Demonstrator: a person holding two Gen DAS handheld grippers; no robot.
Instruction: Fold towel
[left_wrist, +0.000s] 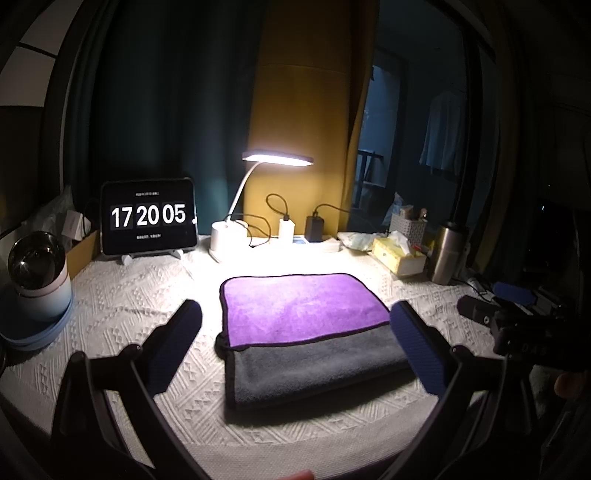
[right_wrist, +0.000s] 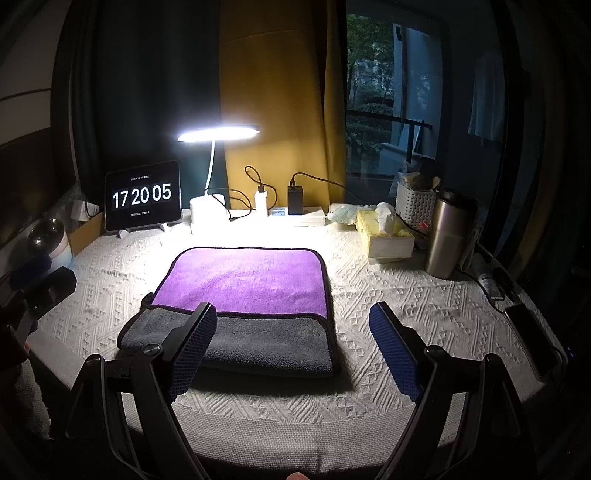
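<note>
A towel (left_wrist: 306, 332), purple on one side and grey on the other, lies folded flat on the white cloth-covered table (left_wrist: 129, 295). Its purple flap is turned back over the far part and a grey band shows near me. It also shows in the right wrist view (right_wrist: 243, 295). My left gripper (left_wrist: 295, 321) is open and empty, held above the towel's near edge with a finger on each side. My right gripper (right_wrist: 295, 321) is open and empty, its left finger over the grey band and its right finger over bare cloth.
At the back stand a tablet clock (left_wrist: 147, 218), a lit desk lamp (left_wrist: 277, 158), chargers on a power strip (left_wrist: 314, 236), a tissue box (left_wrist: 399, 254), a white basket (right_wrist: 415, 203) and a steel tumbler (right_wrist: 448, 236). A round device (left_wrist: 37, 277) sits far left. A phone (right_wrist: 532, 332) lies right.
</note>
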